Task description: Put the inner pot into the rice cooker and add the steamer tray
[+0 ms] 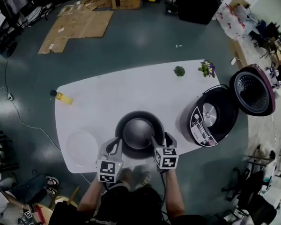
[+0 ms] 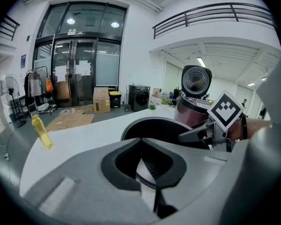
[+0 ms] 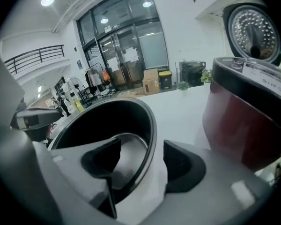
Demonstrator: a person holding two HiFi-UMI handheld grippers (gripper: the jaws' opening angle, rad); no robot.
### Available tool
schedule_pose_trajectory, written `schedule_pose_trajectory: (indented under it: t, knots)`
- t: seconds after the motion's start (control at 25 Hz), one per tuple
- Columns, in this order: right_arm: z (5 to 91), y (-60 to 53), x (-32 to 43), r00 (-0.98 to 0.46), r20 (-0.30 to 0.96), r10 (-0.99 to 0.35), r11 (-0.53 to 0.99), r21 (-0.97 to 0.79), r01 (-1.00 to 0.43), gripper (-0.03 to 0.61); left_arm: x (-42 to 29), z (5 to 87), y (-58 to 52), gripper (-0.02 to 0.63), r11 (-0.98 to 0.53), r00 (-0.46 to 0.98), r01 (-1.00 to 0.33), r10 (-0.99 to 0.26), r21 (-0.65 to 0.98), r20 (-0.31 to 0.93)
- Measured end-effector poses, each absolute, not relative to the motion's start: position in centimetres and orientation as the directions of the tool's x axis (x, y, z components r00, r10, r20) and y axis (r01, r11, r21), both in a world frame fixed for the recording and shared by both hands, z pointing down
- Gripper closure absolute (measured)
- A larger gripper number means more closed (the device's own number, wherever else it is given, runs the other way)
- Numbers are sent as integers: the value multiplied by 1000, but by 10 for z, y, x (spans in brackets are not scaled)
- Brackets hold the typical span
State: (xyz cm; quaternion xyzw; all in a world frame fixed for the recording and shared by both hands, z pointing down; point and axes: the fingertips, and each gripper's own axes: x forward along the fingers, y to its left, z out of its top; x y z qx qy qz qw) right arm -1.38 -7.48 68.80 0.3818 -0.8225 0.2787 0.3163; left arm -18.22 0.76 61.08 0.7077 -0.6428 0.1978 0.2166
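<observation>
Right claw wide open astride inner pot rim, lower centre; left claw closed, empty. One-sided lift could tip pot.

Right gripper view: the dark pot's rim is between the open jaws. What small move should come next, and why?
Probably close the right gripper on the wall of the dark round metal inner pot. Its jaws stand wide apart astride the rim, neither pad pressing. The pot stands on the white table beside the open maroon rice cooker, so a grip comes before any lift.
</observation>
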Motion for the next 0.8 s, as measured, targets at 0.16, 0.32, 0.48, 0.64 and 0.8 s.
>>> schedule_pose_trajectory:
  t: [0.16,0.32,0.48,0.64,0.8]
  knots:
    - [700,-72,-20,-482,774,-410,544,-217,-811,301,-191,614,5,603,-78,98,-995,-820,61,564]
    - [710,-71,-19,-430,810,-399,526,-182,-831,316,-198,618,2,603,-78,102,-995,-816,67,570]
    - [714,-74,-11,-341,842,-418,500,-100,-860,438,-206,622,1,603,-77,107,-994,-812,76,574]
    - [715,-79,-4,-240,879,-412,483,-12,-875,550,-216,623,1,603,-71,101,-995,-813,75,573]
    - [715,-81,0,-235,886,-401,453,-31,-891,561,-222,621,2,603,-63,94,-995,-819,74,567]
